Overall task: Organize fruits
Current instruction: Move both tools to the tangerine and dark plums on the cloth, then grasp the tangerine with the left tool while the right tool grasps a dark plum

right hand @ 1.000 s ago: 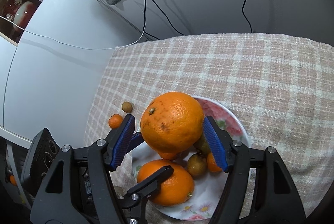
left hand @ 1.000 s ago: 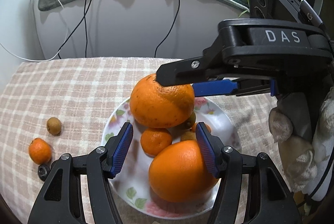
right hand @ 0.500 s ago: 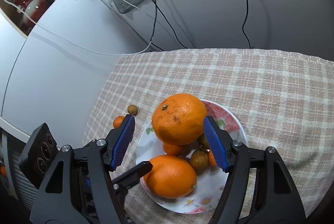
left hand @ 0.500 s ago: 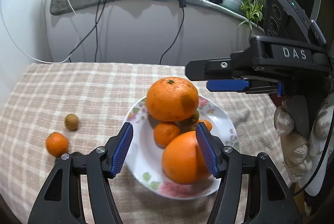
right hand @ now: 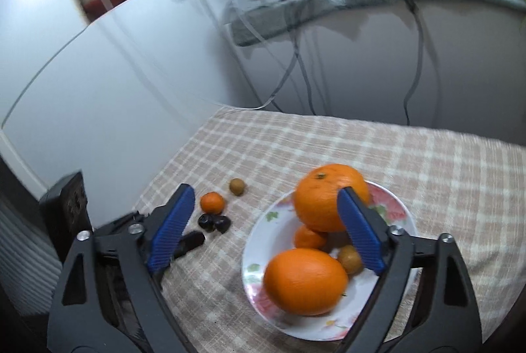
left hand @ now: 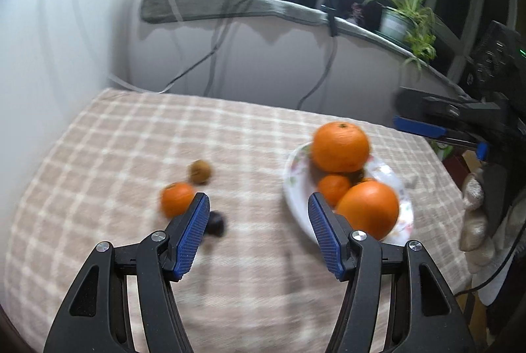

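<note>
A flowered white plate (right hand: 253,241) holds two large oranges, one (right hand: 325,198) resting on top of the pile and one (right hand: 304,280) at the front, plus a mandarin (right hand: 307,238) and a small brown fruit (right hand: 350,257). My right gripper (right hand: 264,198) hovers before the plate with its jaws opening and nothing pressed between them. A loose mandarin (left hand: 177,198), a brown fruit (left hand: 200,171) and a dark fruit (left hand: 215,223) lie on the cloth left of the plate (left hand: 296,188). My left gripper (left hand: 259,221) hangs open and empty above the cloth between these and the plate.
A checked cloth (left hand: 131,139) covers the table, which meets a white wall at the left and back. Cables (left hand: 210,57) hang from a shelf behind. The other gripper (left hand: 427,129) and a gloved hand (left hand: 473,221) are at the right edge.
The right gripper let go of the top orange, which now rests on the pile, and drew back. The left gripper swung left, from the plate toward the loose fruits.
</note>
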Demonstrator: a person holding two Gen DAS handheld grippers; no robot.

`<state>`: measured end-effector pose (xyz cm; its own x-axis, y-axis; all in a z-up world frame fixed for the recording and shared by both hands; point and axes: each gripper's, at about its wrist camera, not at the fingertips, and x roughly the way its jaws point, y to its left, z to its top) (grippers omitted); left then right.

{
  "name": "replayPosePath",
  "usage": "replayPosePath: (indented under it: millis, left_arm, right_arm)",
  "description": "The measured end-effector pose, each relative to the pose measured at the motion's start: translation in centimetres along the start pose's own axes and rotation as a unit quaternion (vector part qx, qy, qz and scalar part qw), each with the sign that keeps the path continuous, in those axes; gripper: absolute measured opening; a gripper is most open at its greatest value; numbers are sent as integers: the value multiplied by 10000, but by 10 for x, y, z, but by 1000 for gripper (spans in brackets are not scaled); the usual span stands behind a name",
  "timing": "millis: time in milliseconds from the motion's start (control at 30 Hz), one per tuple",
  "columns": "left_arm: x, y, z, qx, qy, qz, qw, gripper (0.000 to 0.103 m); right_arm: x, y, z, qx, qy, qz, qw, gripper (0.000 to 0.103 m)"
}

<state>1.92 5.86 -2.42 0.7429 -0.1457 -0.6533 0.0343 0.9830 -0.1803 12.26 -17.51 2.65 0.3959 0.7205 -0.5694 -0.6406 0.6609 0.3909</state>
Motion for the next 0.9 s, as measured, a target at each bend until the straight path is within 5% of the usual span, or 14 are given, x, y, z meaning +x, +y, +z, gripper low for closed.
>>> replayPosePath:
  millis: [233, 500, 733, 900]
  left_arm:
    - [-10, 43, -9, -334, 25, 217, 9992, 62]
    - [-1, 79, -7, -702, 145, 20, 9974, 55]
    - [19, 96, -1, -949, 321, -333, 9944, 37]
    - [28, 97, 1, -917, 448, -482, 9936, 36]
  right_arm:
    - [23, 49, -13, -1020, 351, 2, 9942, 92]
    - [60, 76, -35, -1365, 786, 136, 9874, 92]
    - [91, 99, -52, -1609, 1176, 333, 9794, 67]
    - [113, 113, -61, -1871, 1372, 315, 9722, 52]
